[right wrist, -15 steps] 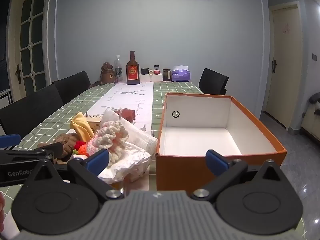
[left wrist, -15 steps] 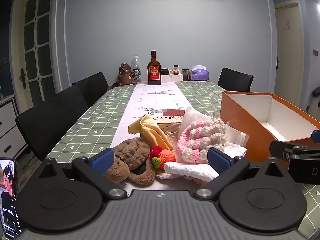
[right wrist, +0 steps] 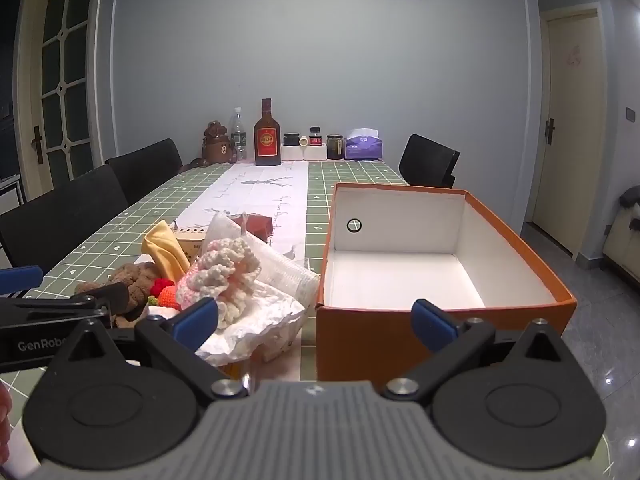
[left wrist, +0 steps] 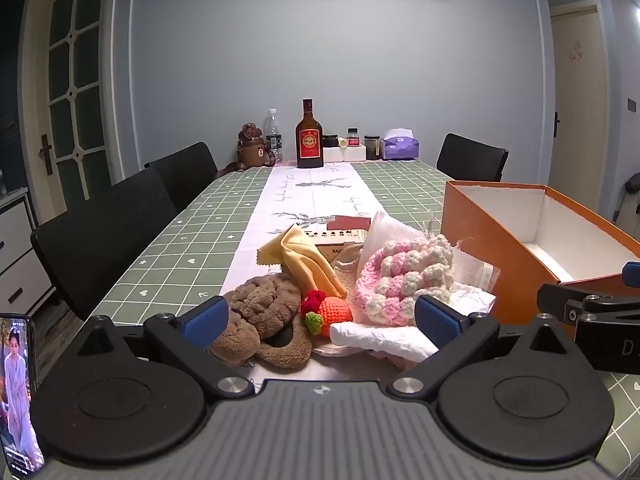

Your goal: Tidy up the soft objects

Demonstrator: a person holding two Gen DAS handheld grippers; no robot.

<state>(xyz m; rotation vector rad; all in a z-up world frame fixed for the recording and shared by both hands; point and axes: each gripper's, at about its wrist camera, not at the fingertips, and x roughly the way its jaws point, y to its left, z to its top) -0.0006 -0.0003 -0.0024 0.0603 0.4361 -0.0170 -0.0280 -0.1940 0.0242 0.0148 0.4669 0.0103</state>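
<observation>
Nothing had shifted since a moment earlier: both grippers, left (left wrist: 320, 314) and right (right wrist: 316, 316), hovered with fingers apart, while the soft pile (left wrist: 404, 280) lay on the surface (left wrist: 192, 240) beside the empty orange box (right wrist: 440, 324).

Orange box (right wrist: 440, 332) open-topped and bare inside, soft pile (left wrist: 320, 304) crowding its left wall
</observation>
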